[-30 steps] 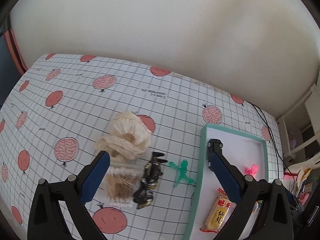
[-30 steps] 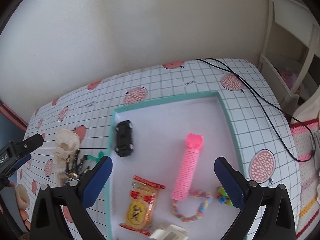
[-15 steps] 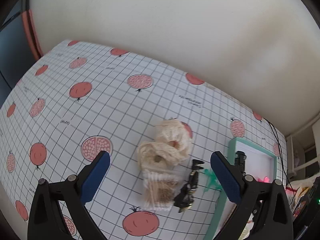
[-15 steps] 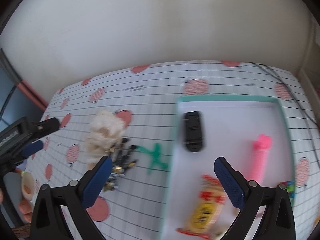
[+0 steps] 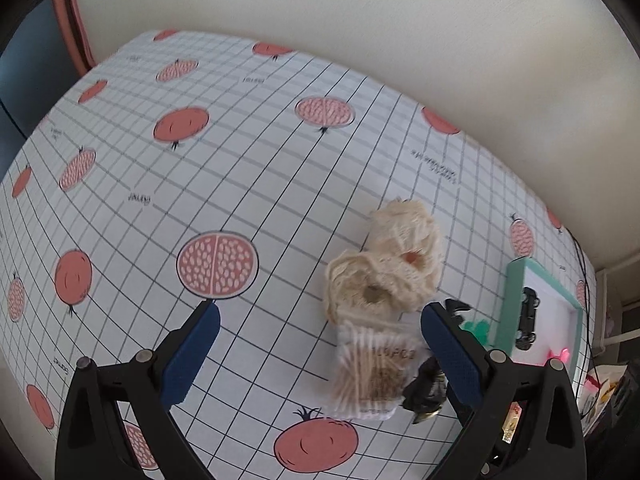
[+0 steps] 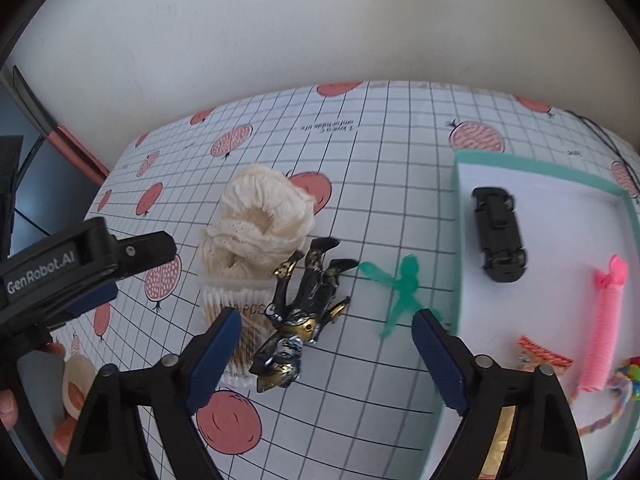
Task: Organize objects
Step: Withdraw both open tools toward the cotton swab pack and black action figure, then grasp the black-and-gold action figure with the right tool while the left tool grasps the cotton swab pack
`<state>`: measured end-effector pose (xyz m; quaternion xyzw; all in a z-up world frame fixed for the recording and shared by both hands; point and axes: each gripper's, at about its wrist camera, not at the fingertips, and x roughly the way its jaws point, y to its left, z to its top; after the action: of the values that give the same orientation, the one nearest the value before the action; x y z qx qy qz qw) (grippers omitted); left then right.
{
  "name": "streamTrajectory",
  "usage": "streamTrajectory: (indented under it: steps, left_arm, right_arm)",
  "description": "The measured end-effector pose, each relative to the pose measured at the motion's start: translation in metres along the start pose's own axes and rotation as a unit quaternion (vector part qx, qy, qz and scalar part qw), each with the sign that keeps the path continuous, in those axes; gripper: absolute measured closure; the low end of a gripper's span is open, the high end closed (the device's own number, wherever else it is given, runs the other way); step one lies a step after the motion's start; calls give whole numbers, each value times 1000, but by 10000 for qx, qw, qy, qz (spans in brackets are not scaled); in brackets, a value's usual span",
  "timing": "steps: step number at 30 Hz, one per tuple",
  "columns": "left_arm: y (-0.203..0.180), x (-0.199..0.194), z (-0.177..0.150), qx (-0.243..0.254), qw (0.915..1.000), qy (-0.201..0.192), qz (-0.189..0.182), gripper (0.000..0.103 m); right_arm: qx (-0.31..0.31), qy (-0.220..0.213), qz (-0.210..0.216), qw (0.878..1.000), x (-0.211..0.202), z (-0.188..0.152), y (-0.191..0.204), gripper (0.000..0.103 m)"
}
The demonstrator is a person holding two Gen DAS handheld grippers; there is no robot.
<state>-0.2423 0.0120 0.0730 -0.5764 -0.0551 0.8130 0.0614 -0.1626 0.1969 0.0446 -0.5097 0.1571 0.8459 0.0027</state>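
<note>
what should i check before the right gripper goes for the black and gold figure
1. Right gripper empty, jaws just been closing but apart: ok.
2. Black and gold figure lies between the fingers' line: ok.
3. Figure clear of neighbours: not ok, it overlaps the cotton swab box.
4. Green stick figure apart from it: ok.
5. Left gripper out of the way: cannot tell.
6. Free space in teal tray: ok.

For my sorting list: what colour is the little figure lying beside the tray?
The stick figure is translucent green, clearest in the right wrist view.
</note>
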Motion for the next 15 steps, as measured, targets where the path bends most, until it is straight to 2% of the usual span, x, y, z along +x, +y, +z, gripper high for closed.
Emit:
streamTrajectory:
  steps: [5,8,11,15]
  left_arm:
    - [8,12,-3,-178,9997,169,-12,3]
    - [9,18,-4,-164,9995,252,19,3]
    - [5,21,-7,-136,9994,329,-54,3]
    - [-3,25,-10,-18,9991,418,-119,3]
  right_arm:
    - [-9,81,72,9999,14,-4,4,18]
    - [96,123,168,9997,18,-5,2,23]
    - [92,183,154,9997,22,-8,2,32]
    - [103,285,71,9995,25,-10,0,53]
